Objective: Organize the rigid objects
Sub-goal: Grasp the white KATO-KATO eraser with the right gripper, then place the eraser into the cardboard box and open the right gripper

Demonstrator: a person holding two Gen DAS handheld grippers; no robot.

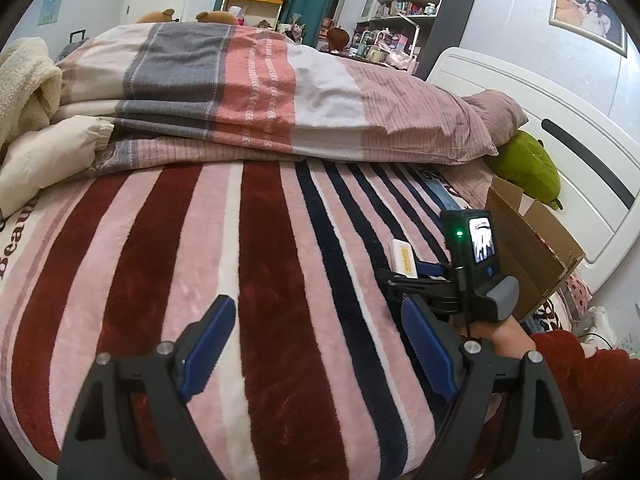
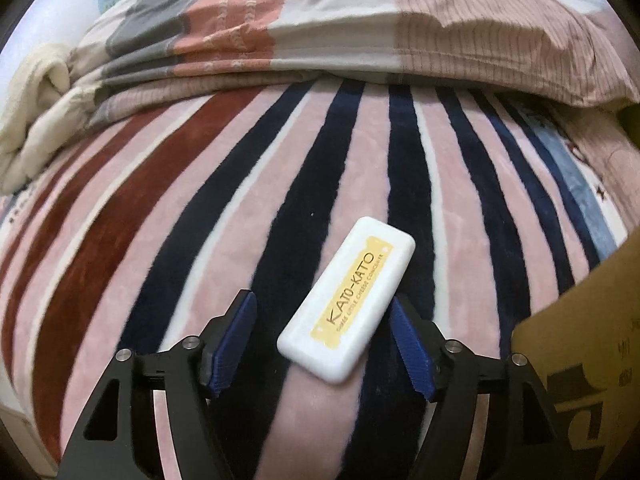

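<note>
A flat white rectangular case (image 2: 347,300) with a yellow KATO-KATO label lies on the striped blanket (image 2: 200,208). My right gripper (image 2: 322,338) is open, and the near end of the case lies between its blue pads, close to the right pad (image 2: 412,354). In the left wrist view the case (image 1: 403,258) shows at the tips of the right gripper (image 1: 416,276), which a hand in a red sleeve holds. My left gripper (image 1: 316,352) is open and empty above the blanket, left of the right gripper.
An open cardboard box (image 1: 528,252) stands on the bed at the right, also at the right edge of the right wrist view (image 2: 592,344). A folded quilt (image 1: 248,88) and a cream blanket (image 1: 24,88) lie behind. A green plush (image 1: 524,164) rests by the white headboard (image 1: 580,152).
</note>
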